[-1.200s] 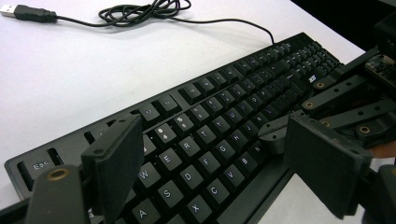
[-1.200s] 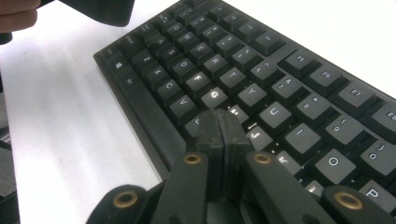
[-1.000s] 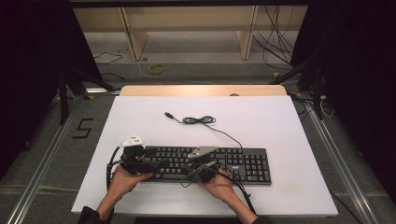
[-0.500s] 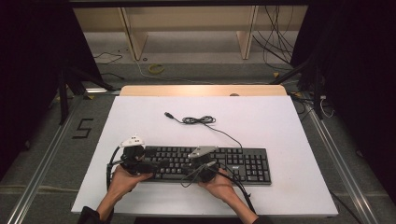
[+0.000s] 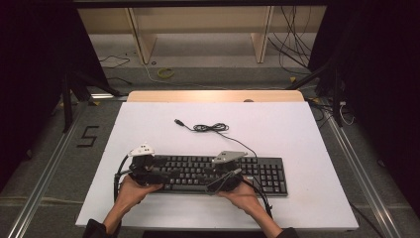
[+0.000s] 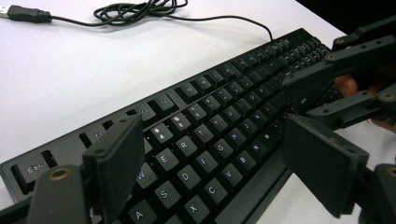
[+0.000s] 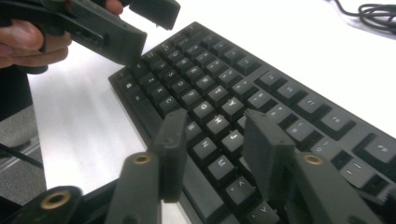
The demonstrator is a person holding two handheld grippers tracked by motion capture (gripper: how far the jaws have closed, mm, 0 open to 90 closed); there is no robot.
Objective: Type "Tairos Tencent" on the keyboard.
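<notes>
Black keyboard point(image 5: 218, 173) lies flat on the white desk point(image 5: 297, 134). Left gripper point(image 6: 210, 163) gapes wide and empty at 9 o'clock; right gripper point(image 7: 212, 149), jaws just opening, hovers half-open and empty over the keys. Risk: a jaw edge could snag a keycap.

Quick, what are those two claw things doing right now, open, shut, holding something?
Left gripper: open wide above the keyboard, holding nothing.
Right gripper: jaws have just been opening; apart over the keys, holding nothing.
</notes>
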